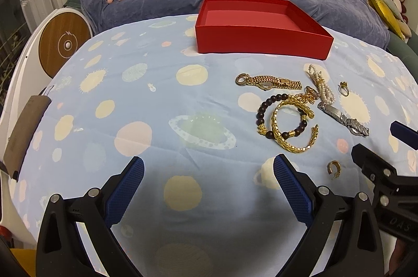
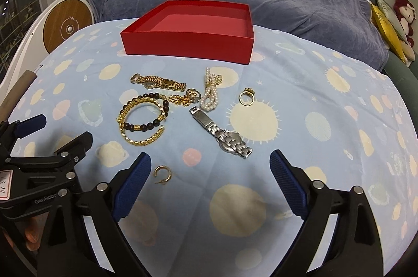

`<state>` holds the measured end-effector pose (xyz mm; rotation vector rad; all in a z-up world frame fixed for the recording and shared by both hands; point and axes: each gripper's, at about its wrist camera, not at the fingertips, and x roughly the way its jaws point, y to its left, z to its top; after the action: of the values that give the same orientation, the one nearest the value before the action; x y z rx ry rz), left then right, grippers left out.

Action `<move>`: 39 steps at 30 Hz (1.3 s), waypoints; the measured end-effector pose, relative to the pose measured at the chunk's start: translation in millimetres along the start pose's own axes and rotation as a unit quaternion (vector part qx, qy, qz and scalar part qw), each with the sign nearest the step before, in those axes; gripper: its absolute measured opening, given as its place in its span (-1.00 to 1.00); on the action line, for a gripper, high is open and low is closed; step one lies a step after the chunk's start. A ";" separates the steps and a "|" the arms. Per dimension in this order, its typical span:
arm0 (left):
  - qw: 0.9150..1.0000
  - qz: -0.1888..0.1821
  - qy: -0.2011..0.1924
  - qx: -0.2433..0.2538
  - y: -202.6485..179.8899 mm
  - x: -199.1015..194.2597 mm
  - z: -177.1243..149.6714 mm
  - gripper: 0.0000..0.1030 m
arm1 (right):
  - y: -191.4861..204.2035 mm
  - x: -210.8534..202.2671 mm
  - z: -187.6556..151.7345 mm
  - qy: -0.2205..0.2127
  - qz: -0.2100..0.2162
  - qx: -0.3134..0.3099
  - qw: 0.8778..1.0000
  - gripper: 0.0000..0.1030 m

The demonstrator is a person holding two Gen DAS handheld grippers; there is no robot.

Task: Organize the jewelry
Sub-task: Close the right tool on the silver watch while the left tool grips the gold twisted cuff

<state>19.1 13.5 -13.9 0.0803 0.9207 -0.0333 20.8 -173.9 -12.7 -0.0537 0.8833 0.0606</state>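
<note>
Left gripper (image 1: pixel 208 167): your jaws are wide apart, nothing in them, hanging over bare cloth (image 1: pixel 146 99) well this side of the box.
Right gripper (image 2: pixel 210 164): spread too, gripping nothing; the earring (image 2: pixel 162 174) lies loose just inside its left finger.
Silver watch (image 2: pixel 222 132): a bit further on, nearer the box.
Jewelry pile: gold bangle (image 2: pixel 138 120), beads (image 2: pixel 154 115), pearls (image 2: pixel 210 94), gold watch (image 2: pixel 159 82), ring (image 2: pixel 247 96), all just short of the box.
Box (image 2: pixel 188 41): red, open, nothing inside, farthest back.

Black hand-held gripper (image 2: pixel 210 167) frames, textured blue finger pads (image 2: pixel 133 183), silver pivot screws (image 2: pixel 102 186)
</note>
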 end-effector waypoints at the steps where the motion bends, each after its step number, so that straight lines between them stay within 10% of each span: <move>1: 1.000 -0.003 0.001 -0.001 1.0 1.6 0.6 0.87 | -3.4 5.7 1.8 0.009 0.004 0.003 1.000 0.58; 19: 0.999 -0.051 0.009 0.002 -8.1 13.4 5.5 0.87 | -10.7 48.1 20.4 0.081 0.048 -0.041 0.995 0.07; 24: 0.998 -0.065 0.002 0.024 -26.6 17.8 9.3 0.87 | -12.0 44.5 20.7 0.084 0.057 -0.044 0.994 -0.53; 39: 0.995 -0.091 0.000 0.031 -36.1 26.9 16.5 0.79 | -25.2 42.2 21.1 0.101 0.044 -0.003 0.994 -0.53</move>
<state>46.2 -23.7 -27.3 0.0546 0.9243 -0.2309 65.6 -196.1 -31.5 -0.0272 1.0875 0.1422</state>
